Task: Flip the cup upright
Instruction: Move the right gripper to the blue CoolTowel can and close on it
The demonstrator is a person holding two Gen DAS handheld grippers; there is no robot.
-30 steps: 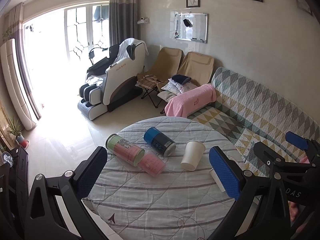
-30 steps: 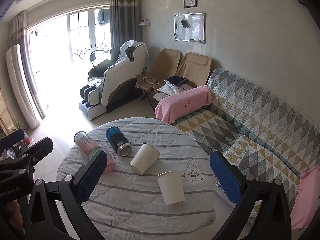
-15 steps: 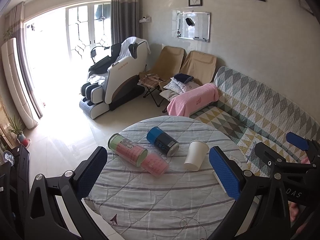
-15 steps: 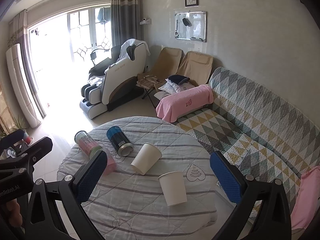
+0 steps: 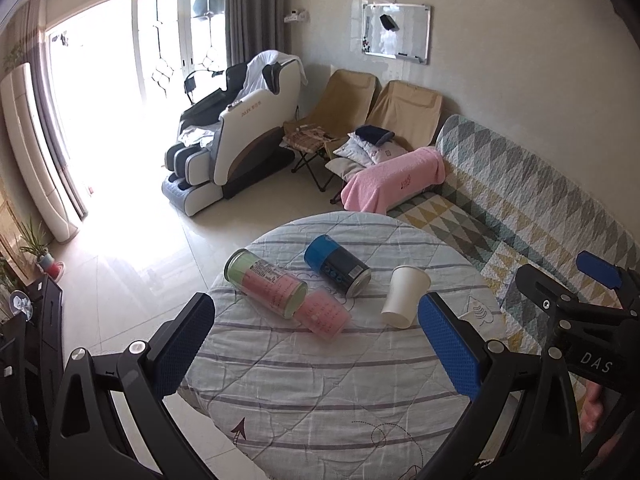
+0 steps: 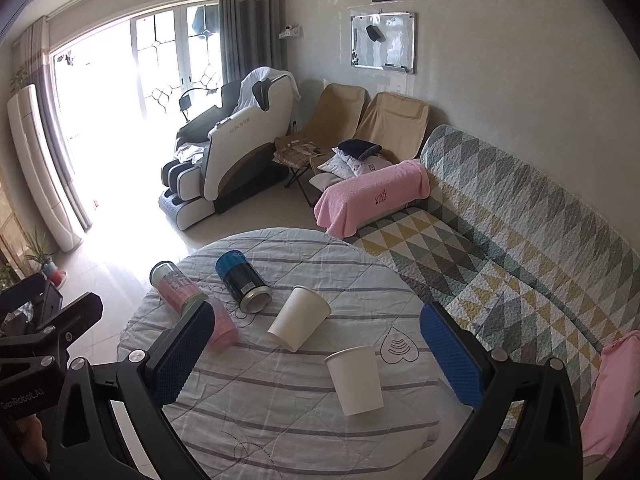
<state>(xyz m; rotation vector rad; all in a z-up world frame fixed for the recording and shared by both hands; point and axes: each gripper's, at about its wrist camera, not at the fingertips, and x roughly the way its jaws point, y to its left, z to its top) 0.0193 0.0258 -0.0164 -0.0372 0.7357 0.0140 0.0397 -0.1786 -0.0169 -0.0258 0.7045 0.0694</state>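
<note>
A round table (image 6: 280,408) holds five things lying on their sides. The near paper cup (image 6: 355,380) lies close to the table's right edge, long axis running near-to-far, mouth toward the camera. The second paper cup (image 6: 298,318) lies mid-table, mouth pointing far-right. Bare cloth lies between them. Left gripper (image 5: 316,354) and right gripper (image 6: 318,356) hover above (jaws spread wide, empty). A blue can (image 6: 243,286) lies beyond.

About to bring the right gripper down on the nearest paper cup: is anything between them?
Nothing visible. The right gripper hangs open above the table, and the near paper cup lies on its side between the fingers' lines. The second paper cup lies farther back, apart from it.
</note>
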